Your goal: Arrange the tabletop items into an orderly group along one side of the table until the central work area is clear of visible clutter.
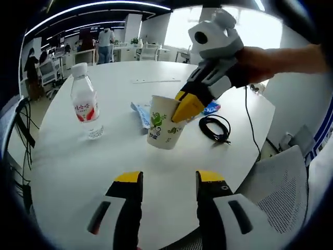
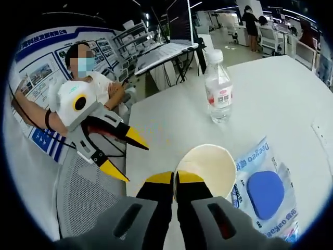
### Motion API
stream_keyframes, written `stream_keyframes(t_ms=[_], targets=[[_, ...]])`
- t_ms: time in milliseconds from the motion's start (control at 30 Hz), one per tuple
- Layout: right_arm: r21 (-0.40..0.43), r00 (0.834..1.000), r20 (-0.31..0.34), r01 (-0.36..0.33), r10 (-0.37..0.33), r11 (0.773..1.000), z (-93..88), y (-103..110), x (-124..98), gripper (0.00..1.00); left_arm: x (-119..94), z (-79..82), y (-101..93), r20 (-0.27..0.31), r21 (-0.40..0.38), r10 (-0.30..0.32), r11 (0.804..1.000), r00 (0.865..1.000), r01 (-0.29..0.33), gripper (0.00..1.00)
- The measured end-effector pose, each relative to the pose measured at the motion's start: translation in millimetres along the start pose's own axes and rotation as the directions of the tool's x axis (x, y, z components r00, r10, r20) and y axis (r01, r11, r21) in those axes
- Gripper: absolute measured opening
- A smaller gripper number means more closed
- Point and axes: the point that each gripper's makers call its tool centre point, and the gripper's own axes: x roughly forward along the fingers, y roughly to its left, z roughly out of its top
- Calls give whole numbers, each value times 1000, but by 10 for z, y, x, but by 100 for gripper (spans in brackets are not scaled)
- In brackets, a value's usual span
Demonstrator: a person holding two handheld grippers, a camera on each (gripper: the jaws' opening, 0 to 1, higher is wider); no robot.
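The white paper cup with green cartoon print is held tilted above the round white table, its rim pinched between the closed jaws of the right gripper. A blue-and-white plastic packet is seen lying beside it, a coiled black cable nearby. The clear plastic water bottle with red label stands upright, apart. The left gripper is held open over bare tabletop.

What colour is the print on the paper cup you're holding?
Green cartoon figures on the white paper cup, pinched by the right gripper; clearest in the left gripper view.
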Motion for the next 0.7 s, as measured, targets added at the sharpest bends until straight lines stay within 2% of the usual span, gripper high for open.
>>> stream_keyframes(t_ms=[267,533,700], targets=[[-91,997,-56,44,-50,995,165,-223,171,0,-31,-42,47,5,-22,9,1000,1000,-9,40],[-126,994,-67,81,-90,989,340,-411,285,0,-99,-69,66,12,-36,21,999,1000,-20,40],[-148,987,-87,125,-139,981,401,-620,332,0,-139,-68,76,20,-39,27,999,999,-26,40]])
